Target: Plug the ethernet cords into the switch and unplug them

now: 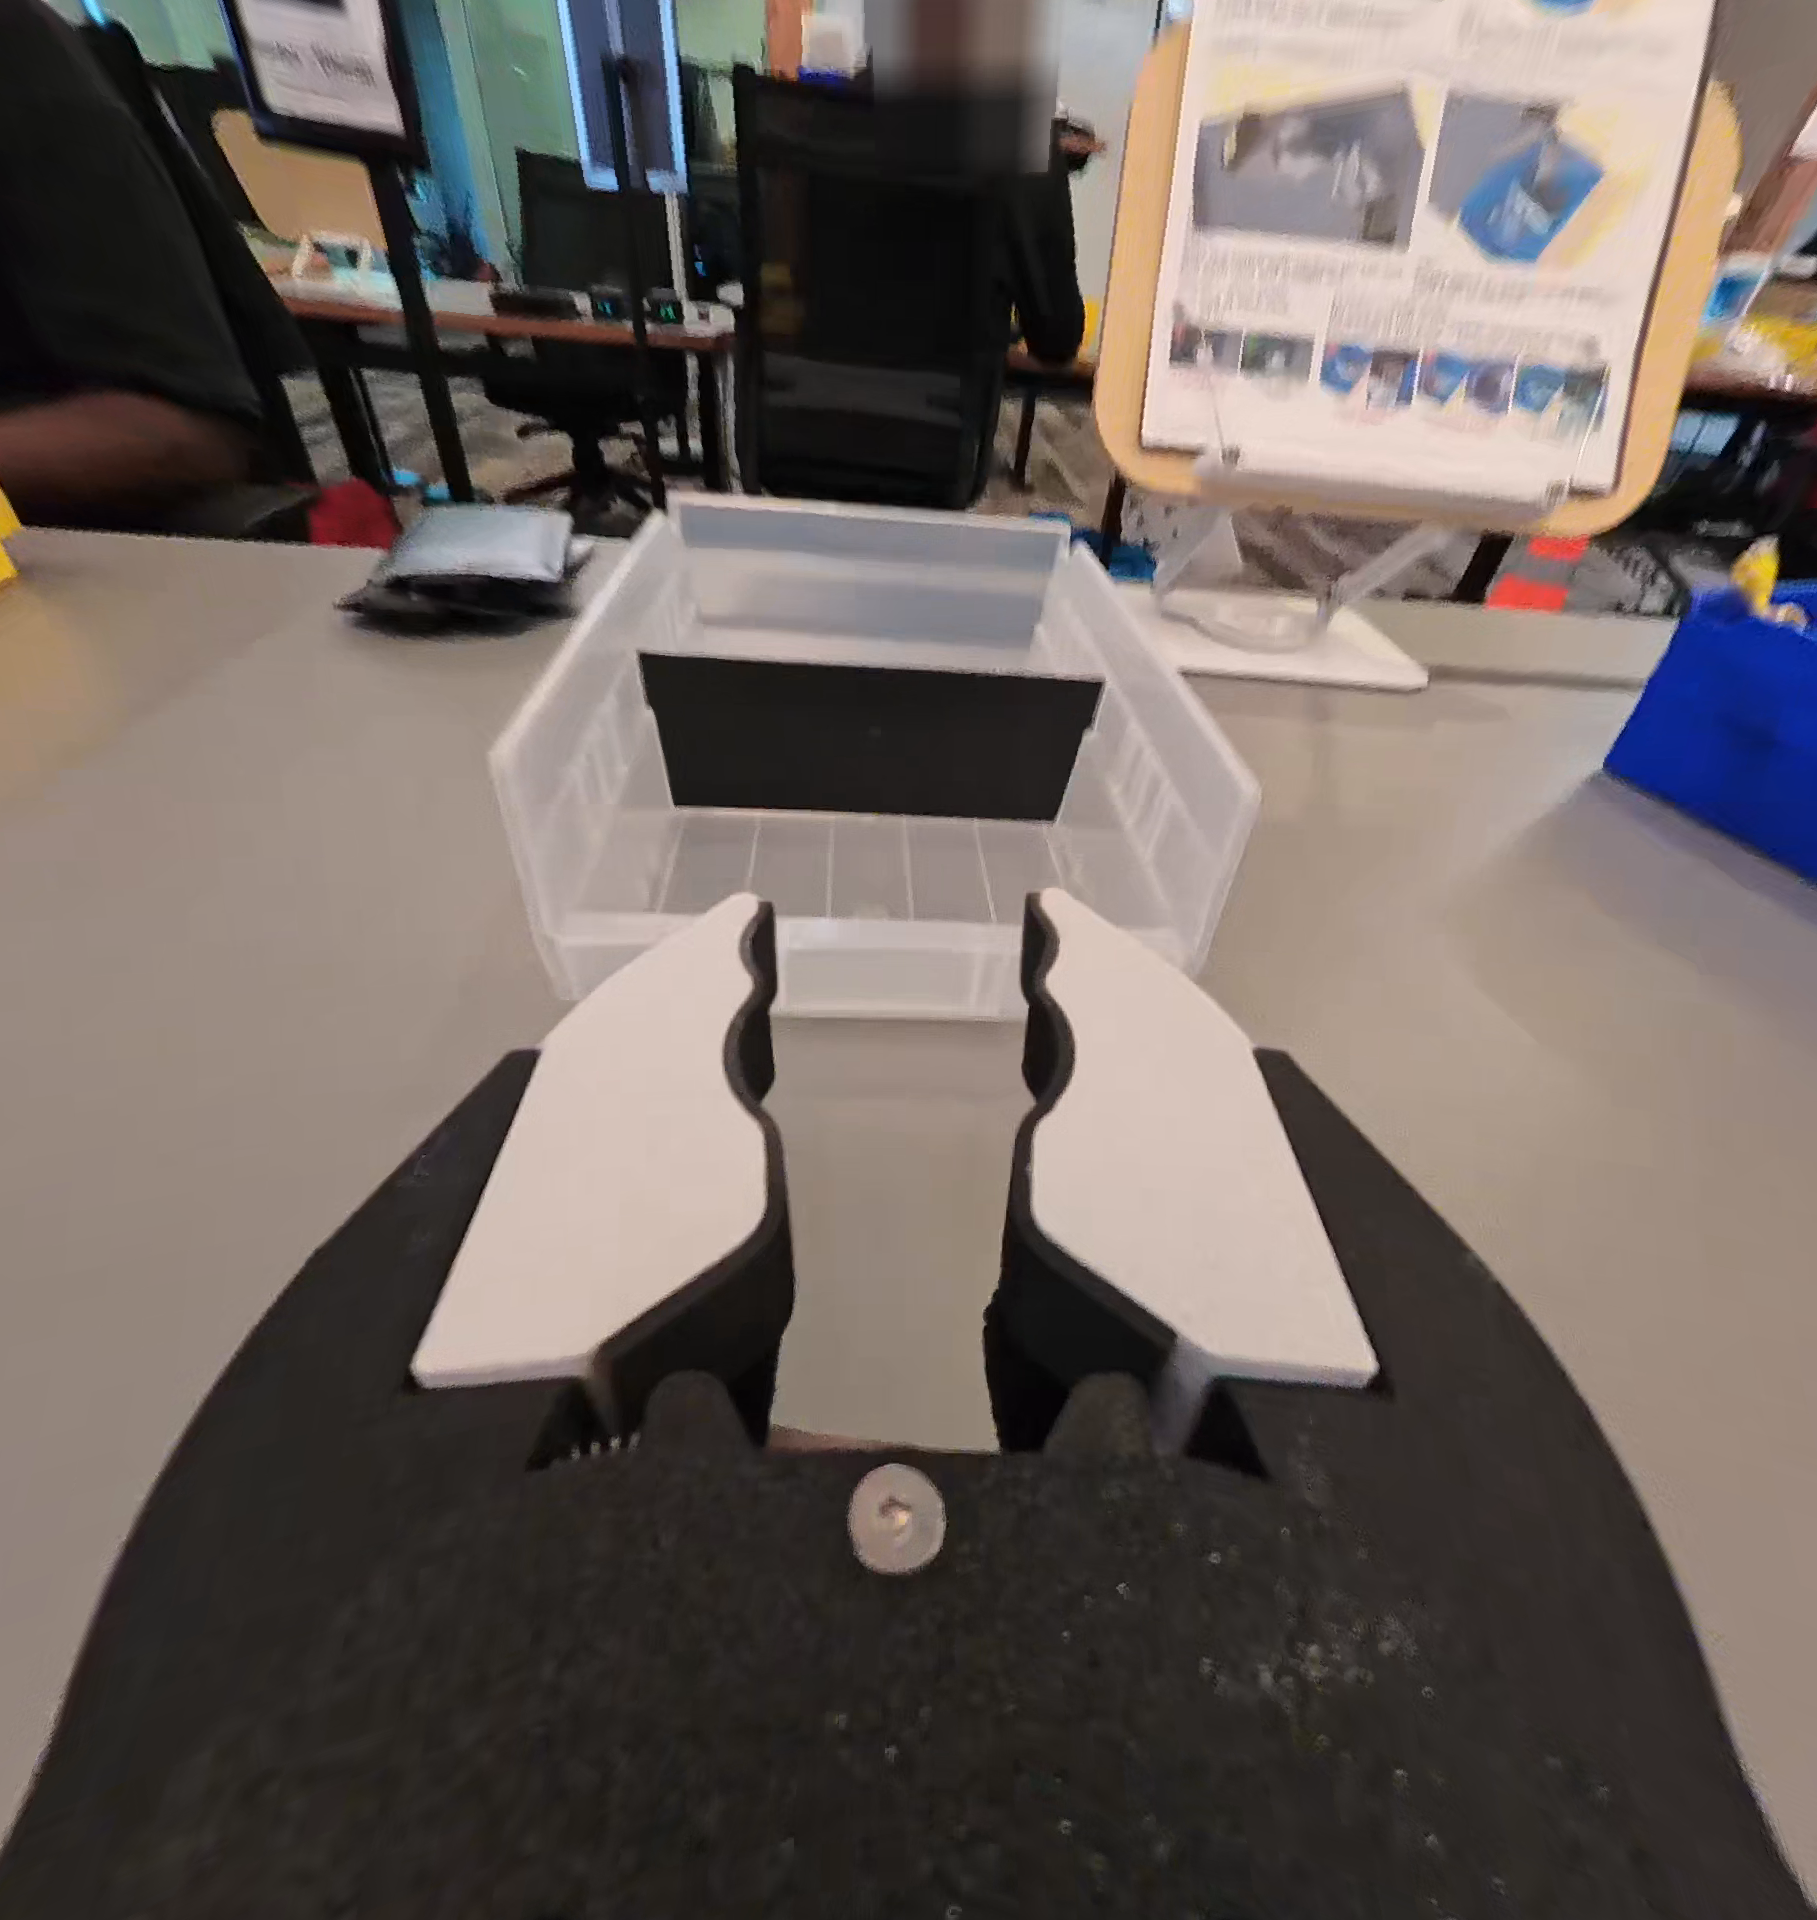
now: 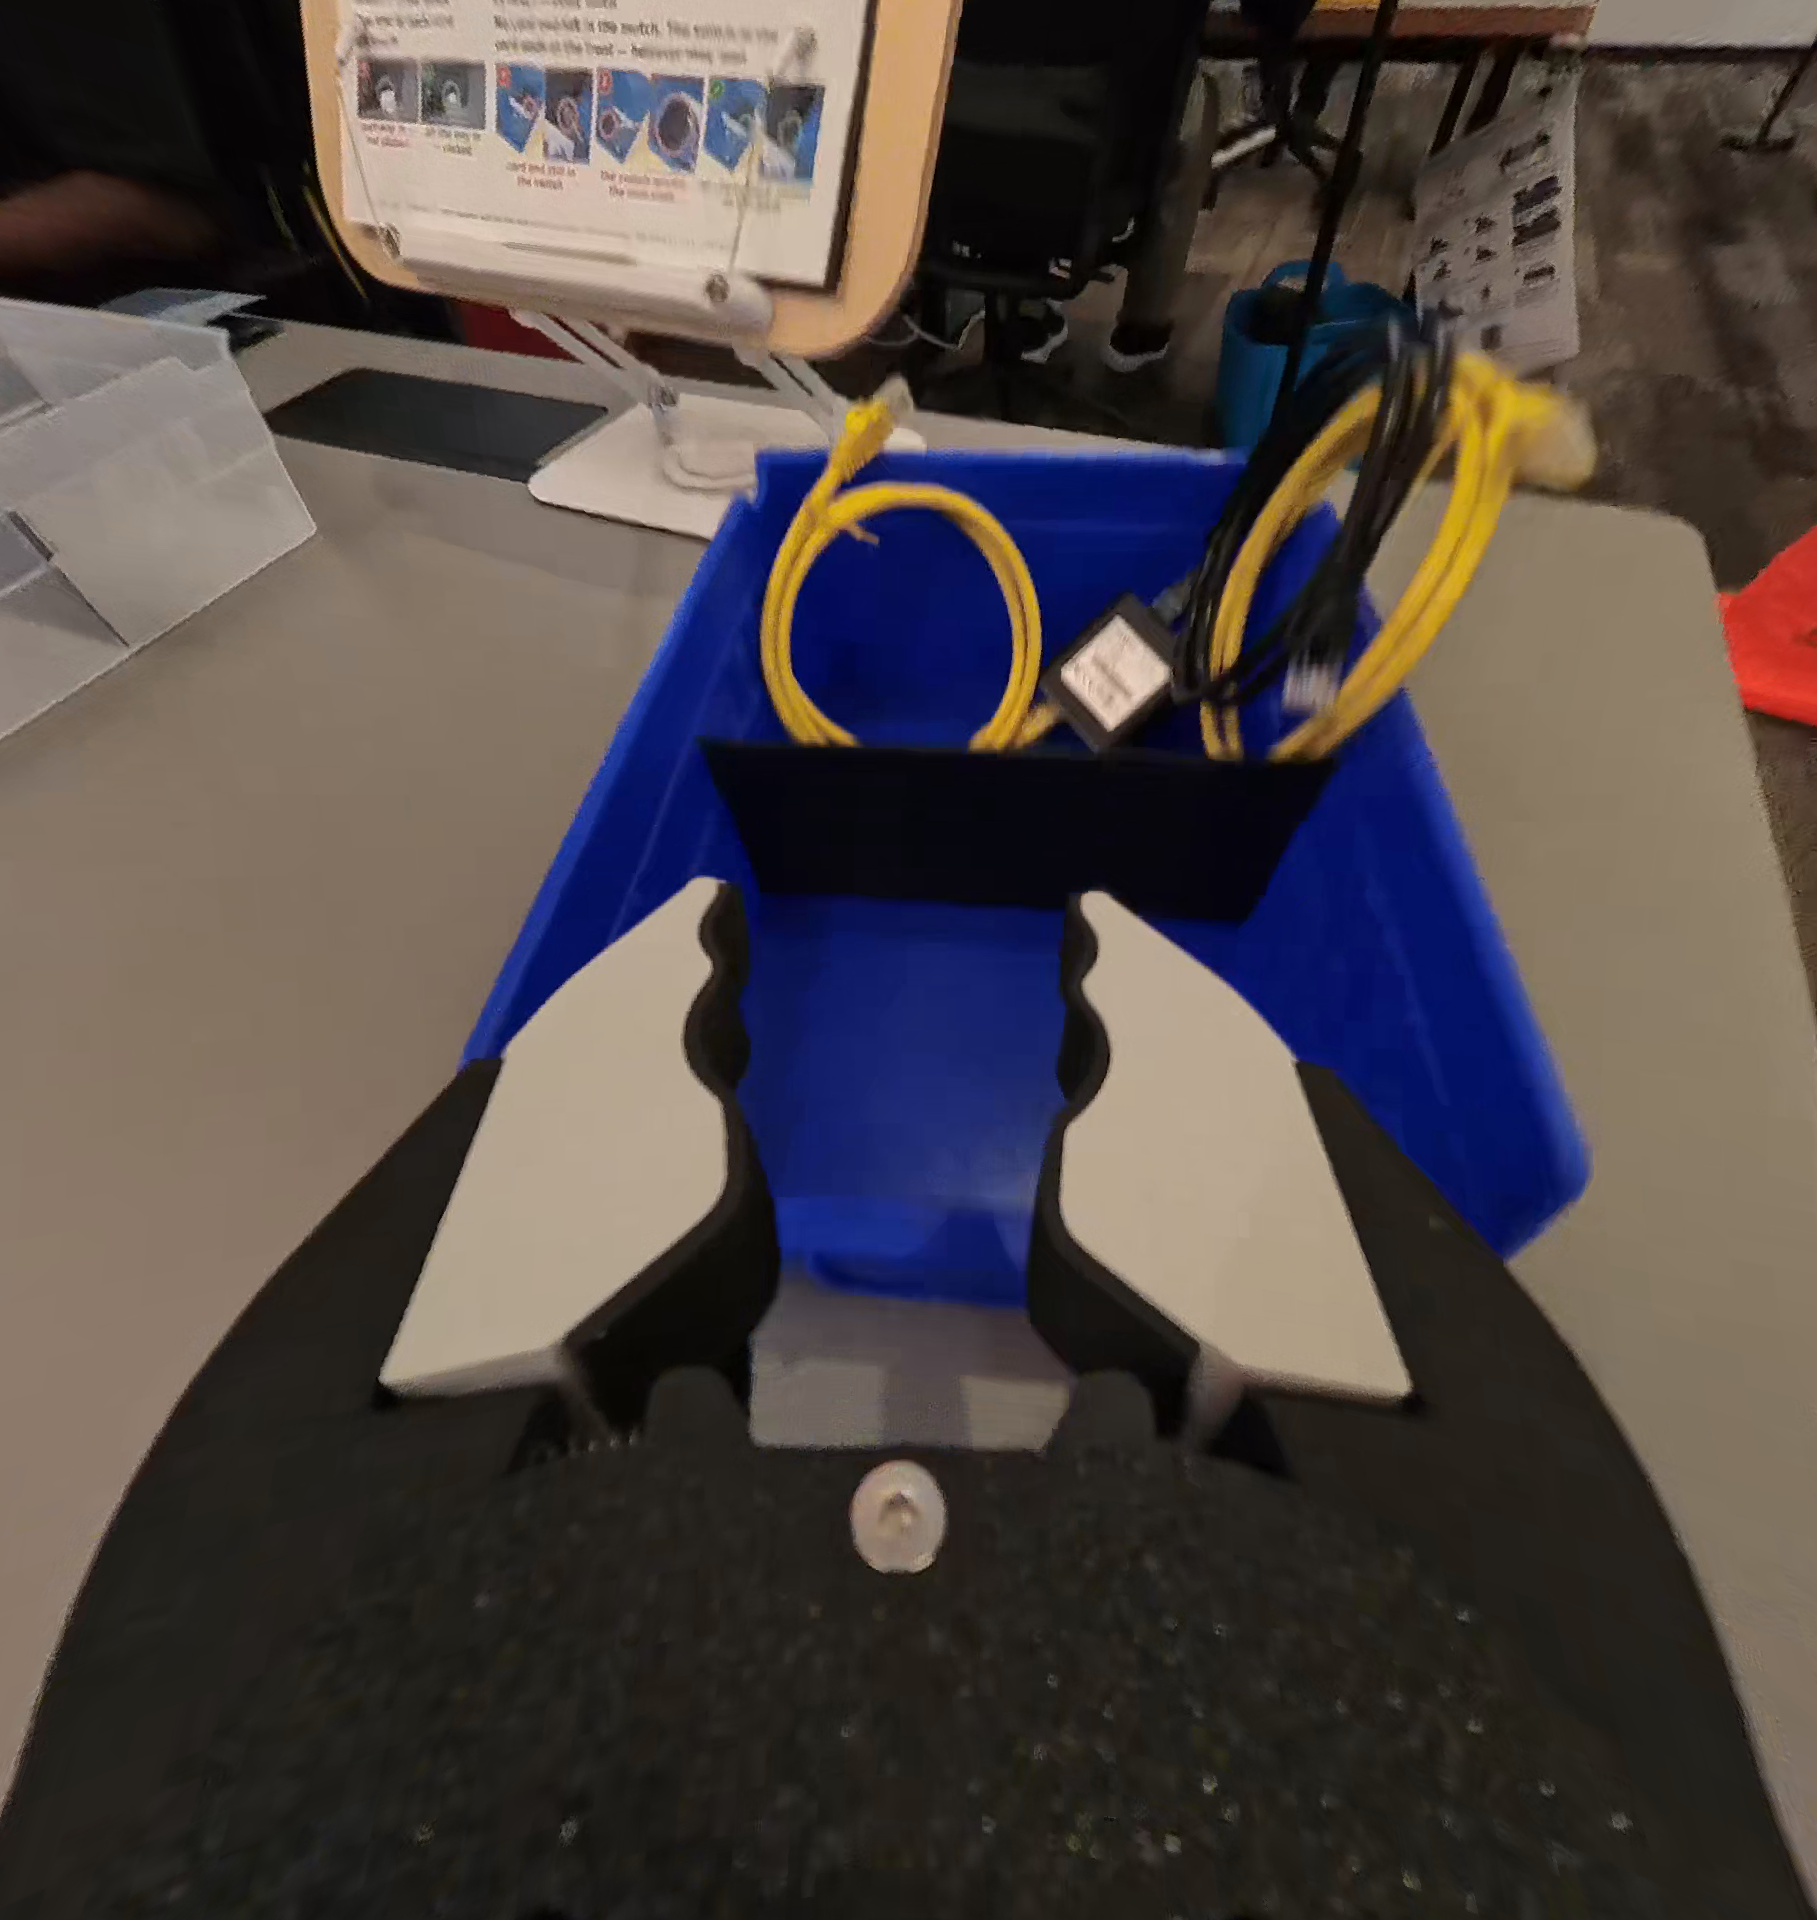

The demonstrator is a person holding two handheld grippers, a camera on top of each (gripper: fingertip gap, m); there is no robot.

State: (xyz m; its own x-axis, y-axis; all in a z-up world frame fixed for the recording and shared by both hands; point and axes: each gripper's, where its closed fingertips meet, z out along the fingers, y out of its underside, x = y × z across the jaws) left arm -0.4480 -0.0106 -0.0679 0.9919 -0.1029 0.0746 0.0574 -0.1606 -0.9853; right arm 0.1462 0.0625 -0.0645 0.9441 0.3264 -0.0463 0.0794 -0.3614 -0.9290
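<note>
The left tongs [image 1: 899, 966] stand parted with only air between the pads, gripping nothing. Just ahead of their tips sits a clear plastic bin [image 1: 571, 790] on the grey tabletop [image 1: 208, 935], a black divider [image 1: 868, 732] standing upright across its middle. Beyond the bin and to the right of the tongs, a printed sheet on a stand [image 1: 1403, 260] leans back. A blue bin [image 1: 1756, 748] shows at the far right edge.

The right tongs [image 2: 899, 935] are spread wide and bare — they hover over the near, vacant compartment of that blue bin [image 2: 1403, 1039]. Straight ahead of the fingertips a dark divider [image 2: 1008, 821] crosses the bin. Behind it, in the far compartment, lie the ethernet cords: one yellow coil [image 2: 810, 623] ahead and slightly left, another yellow coil [image 2: 1403, 582] ahead to the right, tangled with black cable [image 2: 1288, 520]. Between the coils rests a small black box [image 2: 1106, 675] with a pale label — whether it is the switch cannot be told.
</note>
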